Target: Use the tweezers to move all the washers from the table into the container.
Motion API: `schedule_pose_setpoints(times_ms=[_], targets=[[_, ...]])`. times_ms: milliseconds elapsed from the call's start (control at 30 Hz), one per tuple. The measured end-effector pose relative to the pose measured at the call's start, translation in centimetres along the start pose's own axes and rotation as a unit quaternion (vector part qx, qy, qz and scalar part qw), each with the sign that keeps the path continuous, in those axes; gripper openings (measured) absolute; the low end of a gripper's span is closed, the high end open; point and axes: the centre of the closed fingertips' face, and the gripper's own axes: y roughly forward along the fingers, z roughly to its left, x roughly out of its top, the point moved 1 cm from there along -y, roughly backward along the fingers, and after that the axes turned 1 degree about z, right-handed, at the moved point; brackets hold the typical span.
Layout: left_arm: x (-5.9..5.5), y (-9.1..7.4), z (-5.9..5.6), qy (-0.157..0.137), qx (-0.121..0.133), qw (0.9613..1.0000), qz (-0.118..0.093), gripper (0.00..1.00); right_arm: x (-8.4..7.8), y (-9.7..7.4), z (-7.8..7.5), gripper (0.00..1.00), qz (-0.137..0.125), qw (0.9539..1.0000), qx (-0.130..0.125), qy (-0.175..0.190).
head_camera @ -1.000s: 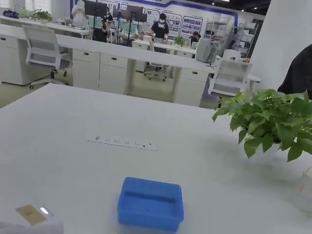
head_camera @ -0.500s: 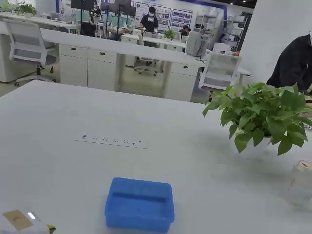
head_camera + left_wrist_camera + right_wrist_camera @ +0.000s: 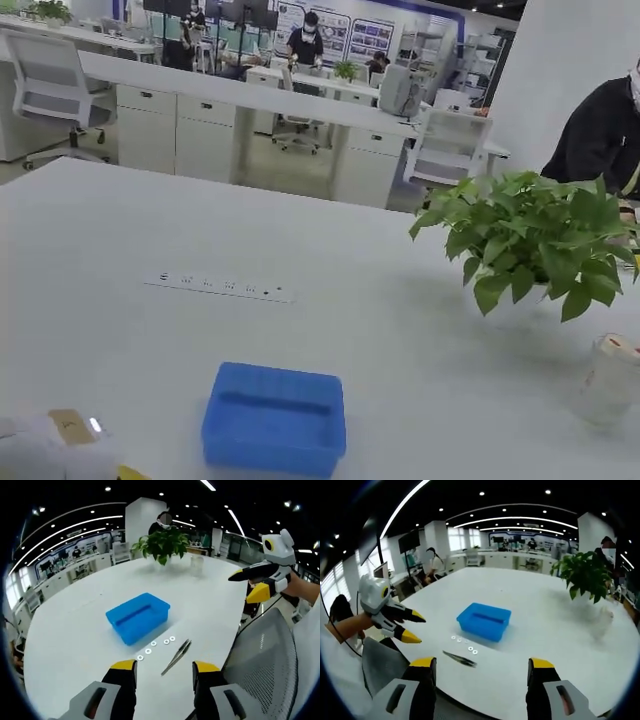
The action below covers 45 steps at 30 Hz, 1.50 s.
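- tweezers: one pair, flat on the white table near its edge, nothing touching it. The long axis runs away and slightly rightward in the left gripper view, and crosswise in the right gripper view.
- washers: five counted, in a loose row on the table, lying between the tweezers and the container.
- container: one, blue, open-topped, just beyond the row of washers.
- left gripper: jaws wide apart, holding nothing. The tweezers lie straight ahead between them, so this one looks better lined up for the pickup.
- right gripper: jaws wide apart, holding nothing. The tweezers lie ahead, off toward its left jaw.
- potted plant: one, on the far side of the table, well apart from the rest.
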Motion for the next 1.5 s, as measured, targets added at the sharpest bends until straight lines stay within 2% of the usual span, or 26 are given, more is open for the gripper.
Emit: schedule_pose_setpoints(times_ms=[167, 300, 367, 467, 600, 800, 900, 1033, 1133, 1167, 1233, 1267, 1300, 1333, 1400, 1433, 1467, 1500], targets=[[-0.5, 0.9, 0.0, 0.024, -0.019, 0.9989, 0.035, 0.27, -0.6, -0.1, -0.1, 0.72, 0.011, 0.9999, 0.006, -0.012], [-0.8, 1.6, 0.1, 0.039, -0.039, 0.997, 0.054, 0.14, -1.1, -0.1, -0.5, 0.72, 0.012, 0.9999, 0.006, 0.003], [-1.0, 2.1, 0.0, 0.056, -0.051, 0.9948, 0.068, 0.12, -1.4, -0.1, -0.5, 0.72, 0.014, 0.9999, 0.007, 0.006], [-1.6, 3.1, -0.2, 0.067, -0.068, 0.9918, 0.085, 0.09, -1.6, 0.2, -0.5, 0.72, 0.016, 0.9997, 0.01, 0.012], [-2.6, 4.6, -0.7, 0.095, -0.085, 0.9856, 0.111, 0.09, -1.8, 0.5, -0.6, 0.71, 0.018, 0.9996, 0.015, 0.018], [-3.7, 7.0, -0.3, 0.109, -0.088, 0.9816, 0.13, 0.05, -1.9, 1.0, -1.1, 0.7, 0.021, 0.9992, 0.025, 0.021], [-4.6, 7.7, 0.3, 0.128, -0.081, 0.9774, 0.148, 0.05, -1.8, 1.1, -1.1, 0.7, 0.021, 0.999, 0.033, 0.024], [-5.1, 8.4, 0.5, 0.132, -0.084, 0.9752, 0.156, 0.05, -1.9, 1.2, -1.2, 0.7, 0.02, 0.9989, 0.035, 0.024], [-5.3, 9.0, 0.2, 0.146, -0.092, 0.9729, 0.153, 0.02, -2.0, 1.2, -1.0, 0.7, 0.02, 0.9986, 0.038, 0.031], [-5.6, 9.2, 0.2, 0.159, -0.094, 0.9705, 0.155, 0.01, -2.1, 1.2, -0.9, 0.7, 0.021, 0.9985, 0.039, 0.032], [-6.1, 9.4, -0.1, 0.165, -0.104, 0.9672, 0.163, 0.0, -2.2, 1.3, -0.6, 0.7, 0.025, 0.9985, 0.042, 0.026], [-6.2, 9.5, -0.2, 0.164, -0.106, 0.967, 0.164, 0.0, -2.2, 1.2, -0.5, 0.7, 0.026, 0.9985, 0.041, 0.023], [-5.7, 9.4, -0.3, 0.173, -0.114, 0.9671, 0.148, 0.0, -2.2, 1.1, -0.4, 0.69, 0.026, 0.9987, 0.039, 0.019], [-6.1, 9.2, -0.2, 0.167, -0.112, 0.9666, 0.159, 0.0, -2.1, 1.0, -0.3, 0.69, 0.025, 0.9988, 0.038, 0.018], [-6.0, 9.2, -0.2, 0.181, -0.112, 0.9648, 0.154, 0.0, -2.1, 0.9, -0.2, 0.68, 0.023, 0.9988, 0.039, 0.02], [-5.9, 9.2, 0.0, 0.203, -0.107, 0.9612, 0.153, 0.0, -2.1, 1.0, -0.1, 0.68, 0.025, 0.9986, 0.041, 0.022], [-6.0, 9.2, -0.3, 0.203, -0.11, 0.9606, 0.155, 0.0, -2.1, 1.0, 0.1, 0.68, 0.025, 0.9985, 0.043, 0.022], [-6.0, 9.3, -0.3, 0.199, -0.105, 0.9617, 0.156, 0.0, -2.1, 1.0, 0.4, 0.67, 0.026, 0.9984, 0.046, 0.02]])
